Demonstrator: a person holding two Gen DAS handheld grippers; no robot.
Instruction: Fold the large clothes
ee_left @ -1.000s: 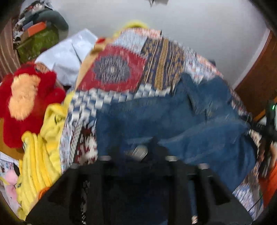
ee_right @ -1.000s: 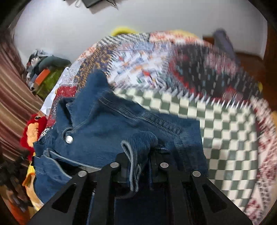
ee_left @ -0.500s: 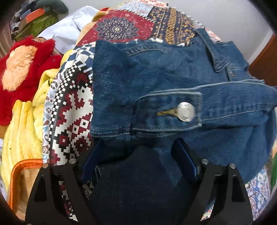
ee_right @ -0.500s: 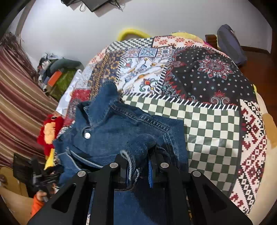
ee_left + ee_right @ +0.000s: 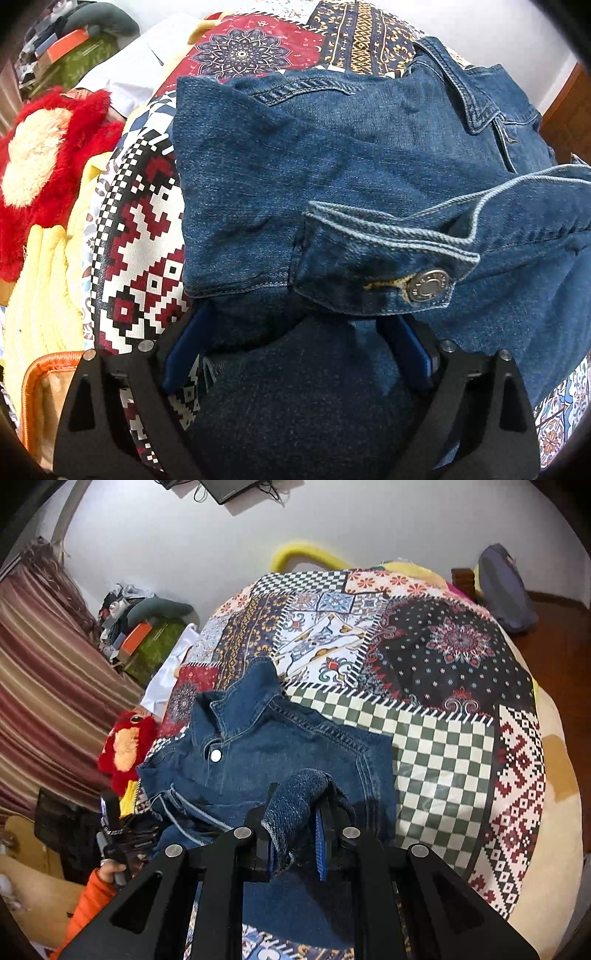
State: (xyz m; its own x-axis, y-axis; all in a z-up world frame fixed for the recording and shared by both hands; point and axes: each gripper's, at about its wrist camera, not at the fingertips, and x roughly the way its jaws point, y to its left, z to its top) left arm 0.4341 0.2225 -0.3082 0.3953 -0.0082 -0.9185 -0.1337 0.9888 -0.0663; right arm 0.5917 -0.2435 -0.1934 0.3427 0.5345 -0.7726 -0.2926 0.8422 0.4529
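A blue denim jacket [image 5: 280, 746] lies on the patchwork bedspread [image 5: 443, 760], collar toward the far side. In the left wrist view the jacket [image 5: 332, 166] fills the frame, with a buttoned cuff [image 5: 376, 273] lying across it. My left gripper [image 5: 295, 343] is open, its blue-padded fingers [image 5: 184, 343] spread with denim lying between them. My right gripper [image 5: 295, 834] is shut on a bunched fold of the jacket [image 5: 299, 794], raised above the bed.
A red and orange plush toy [image 5: 40, 158] and yellow fabric [image 5: 40, 295] lie at the bed's left edge. An orange-rimmed bag [image 5: 40, 391] sits near left. Striped curtain [image 5: 44, 709], clutter pile [image 5: 147, 635], backpack [image 5: 506, 587] surround the bed.
My left gripper has opened and let go of the denim, dropping close to the jacket. My right gripper has lifted higher and pulled back with its fold.
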